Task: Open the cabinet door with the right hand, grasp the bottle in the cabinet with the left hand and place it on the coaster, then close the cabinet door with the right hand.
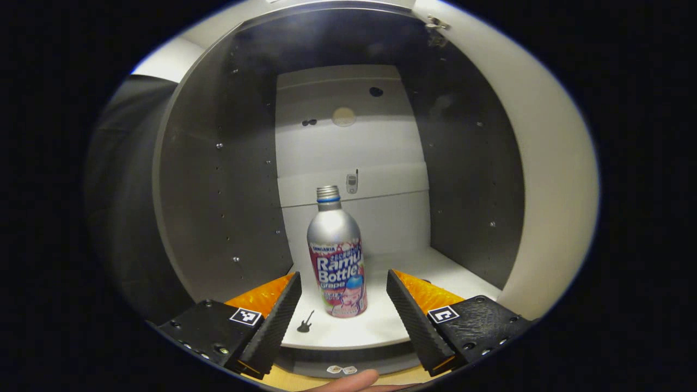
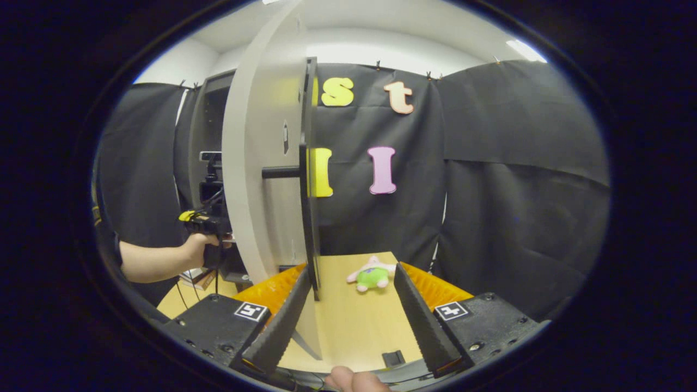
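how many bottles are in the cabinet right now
1. A single bottle stands upright on the cabinet shelf, centred ahead of the open left gripper. The cabinet's front corners are cut off from view, so another could be hidden there.

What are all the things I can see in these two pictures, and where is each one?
Bottle: one, silver with a printed label, upright on the cabinet's white shelf, between the left gripper's open fingers but not touched.
Cabinet: one, grey walls inside with a white back.
Cabinet door: one, white, swung open, with a dark handle.
Table: one, light wood, under the door.
Soft toy: one, green and pink, lying on the table.
Left gripper: one, open, aimed at the bottle; also seen past the door, held in a hand.
Right gripper: one, open, beside the door's edge.
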Demonstrator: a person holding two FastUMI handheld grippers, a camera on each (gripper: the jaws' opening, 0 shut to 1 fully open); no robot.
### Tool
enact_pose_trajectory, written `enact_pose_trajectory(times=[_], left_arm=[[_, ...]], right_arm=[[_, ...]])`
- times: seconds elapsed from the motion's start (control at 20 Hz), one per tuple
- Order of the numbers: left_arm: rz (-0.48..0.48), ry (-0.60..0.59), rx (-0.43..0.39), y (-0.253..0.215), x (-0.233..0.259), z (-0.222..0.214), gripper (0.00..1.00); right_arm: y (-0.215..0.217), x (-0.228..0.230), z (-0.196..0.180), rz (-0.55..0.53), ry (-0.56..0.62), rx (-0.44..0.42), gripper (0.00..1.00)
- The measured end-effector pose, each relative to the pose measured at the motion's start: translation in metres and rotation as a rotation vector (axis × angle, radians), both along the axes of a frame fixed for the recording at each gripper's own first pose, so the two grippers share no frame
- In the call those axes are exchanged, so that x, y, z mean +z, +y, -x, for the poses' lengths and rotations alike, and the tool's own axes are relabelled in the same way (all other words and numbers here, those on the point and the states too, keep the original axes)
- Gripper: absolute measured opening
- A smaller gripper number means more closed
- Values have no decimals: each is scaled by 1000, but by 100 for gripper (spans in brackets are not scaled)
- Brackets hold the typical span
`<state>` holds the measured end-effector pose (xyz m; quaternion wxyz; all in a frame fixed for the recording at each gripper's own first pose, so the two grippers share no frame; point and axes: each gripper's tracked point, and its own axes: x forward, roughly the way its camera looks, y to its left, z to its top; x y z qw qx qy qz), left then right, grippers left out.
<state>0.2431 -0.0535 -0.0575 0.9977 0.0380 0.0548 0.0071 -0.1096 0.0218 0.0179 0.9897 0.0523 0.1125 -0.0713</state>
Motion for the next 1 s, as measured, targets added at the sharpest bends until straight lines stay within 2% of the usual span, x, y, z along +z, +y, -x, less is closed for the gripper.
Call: enact_pose_trajectory(times=[0.1,0.15,0.25,0.35,0.4,0.45,0.65,0.85,1.0], left_arm=[[-3,1,12,1,3,-20,95],[-11,12,10,1,-1,-31,95],[-22,47,16,3,-15,-49,95],[-19,85,30,3,-27,-56,95],[-14,77,32,3,-26,-57,92],[-7,64,32,3,-23,-57,81],[28,19,-9,-1,-7,-51,77],[33,-2,-52,-5,7,-25,77],[-3,-25,-87,-6,13,-4,77]], right_arm=[[9,0,2,-16,1,15,97],[5,-1,2,-5,3,7,94],[4,-1,2,0,6,11,97],[5,-1,3,2,11,11,94],[4,-1,3,4,16,10,97],[3,-2,3,5,22,7,97],[2,-2,3,3,23,-10,97],[7,-5,2,-31,4,-39,97],[5,-11,6,6,42,-31,97]])
